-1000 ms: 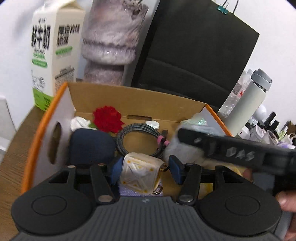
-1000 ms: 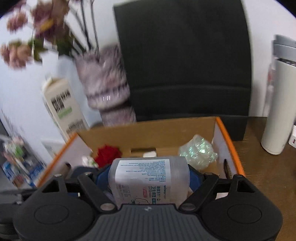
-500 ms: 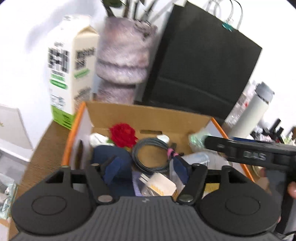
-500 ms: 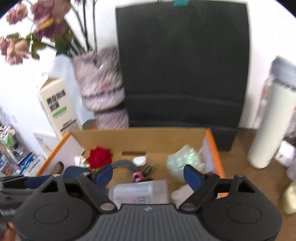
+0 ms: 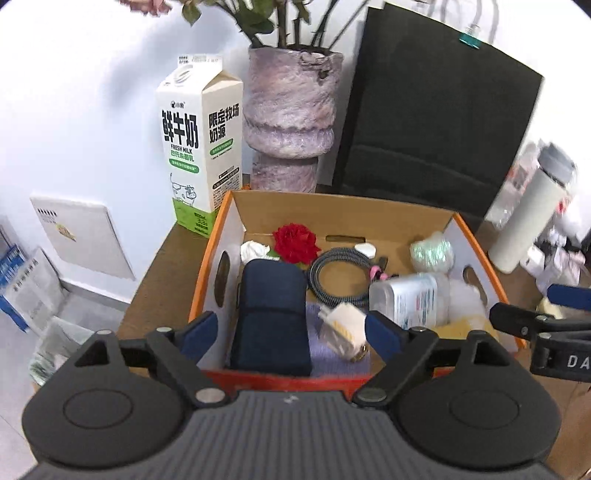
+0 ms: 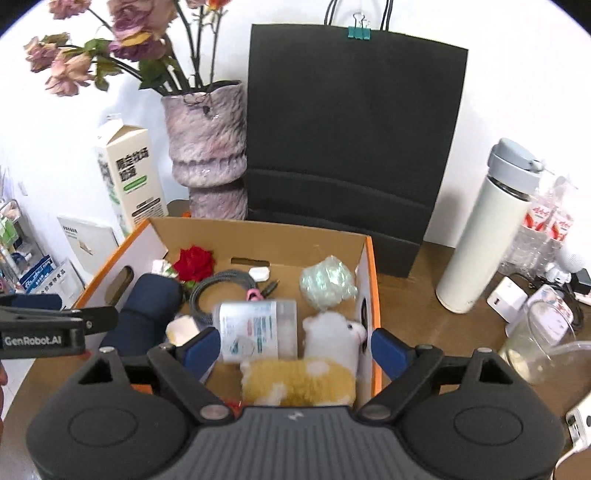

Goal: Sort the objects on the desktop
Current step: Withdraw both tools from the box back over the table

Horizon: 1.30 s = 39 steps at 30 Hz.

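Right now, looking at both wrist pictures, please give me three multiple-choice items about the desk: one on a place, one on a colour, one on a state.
1. Where is the red flower?
A. Inside the cardboard box, near its back wall
B. On the desk beside the white flask
C. In the vase

2. What colour is the clip on top of the black paper bag?
A. Red
B. Teal
C. Yellow

3. How is the clear bottle in the box?
A. Standing upright
B. Held in the right jaws
C. Lying on its side

Answers:
1 A: the flower sits at the back of the box, next to the coiled cable.
2 B: the clip at the bag's top edge is teal.
3 C: its label runs sideways, and the opening jaws of the right gripper do not touch it.
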Motion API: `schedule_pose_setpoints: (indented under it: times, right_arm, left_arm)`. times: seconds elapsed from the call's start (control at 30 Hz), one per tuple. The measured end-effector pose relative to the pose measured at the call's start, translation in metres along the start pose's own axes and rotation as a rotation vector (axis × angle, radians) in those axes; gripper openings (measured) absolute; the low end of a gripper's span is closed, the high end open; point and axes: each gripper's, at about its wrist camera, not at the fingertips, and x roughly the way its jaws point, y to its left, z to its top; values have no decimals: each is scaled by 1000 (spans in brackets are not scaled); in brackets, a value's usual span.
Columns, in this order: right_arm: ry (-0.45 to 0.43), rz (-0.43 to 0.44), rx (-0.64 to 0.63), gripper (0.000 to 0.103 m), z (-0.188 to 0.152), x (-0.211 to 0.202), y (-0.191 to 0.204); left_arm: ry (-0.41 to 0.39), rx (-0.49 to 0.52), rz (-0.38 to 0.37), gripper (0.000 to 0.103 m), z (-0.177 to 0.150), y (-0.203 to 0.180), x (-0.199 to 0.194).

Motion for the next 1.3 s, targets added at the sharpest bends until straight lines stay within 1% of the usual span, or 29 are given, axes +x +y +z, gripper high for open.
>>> schedule_pose_setpoints:
  times: [0.03,0.1,0.13,0.23,0.27,0.4,0.43,0.5,0.63,0.7,0.87,0.97,1.1,1.2,1.3]
  right_arm:
    - [-7,9,12,90,-7,-5,1]
    - [-14,33,42,92,-20,-10,3]
    - [-20,48,62,94,-30,-12,3]
    - [-37,93,100,94,-59,-17,9]
    - [-41,95,102,94,-69,-17,12]
    - [-55,68,96,94,-109,-19,22]
    - [-62,56,90,94,-121,-22,23]
    - [-84,30,83,94,-142,-27,25]
    - [-122,8,48,94,-177,-39,26]
    - [-122,-3,51,94,-190,-45,27]
    - [-129,6,47,94,-218,-60,33]
    - [-142,-2,40,94,-230,-73,33]
    - [-157,28,75,94,-247,-88,27]
    - [-175,19,84,94,-260,-97,25]
    - [-181,4,103,94,-265,-99,20]
  left_arm:
    - [-1,7,-4,95,-6,-2,-2]
    - [17,36,-25,95,-20,-6,-2]
    - [21,39,-21,95,-29,-6,-1]
    - [3,32,-6,95,-55,-5,-5]
    - [-13,30,0,95,-66,-4,-6]
    - [-47,55,56,95,-100,-6,-7]
    - [-49,58,58,95,-108,-6,-9]
    - [-56,62,51,95,-125,-3,-14]
    - [-68,67,18,95,-156,-3,-26]
    - [-67,63,7,95,-171,-5,-32]
    - [-78,86,-19,95,-206,-14,-52]
    - [-79,75,-42,95,-223,-15,-65]
    - [-97,82,-51,95,-242,-15,-84]
    - [-85,56,-61,95,-254,-10,-90]
    - [-67,36,-73,89,-257,-8,-94]
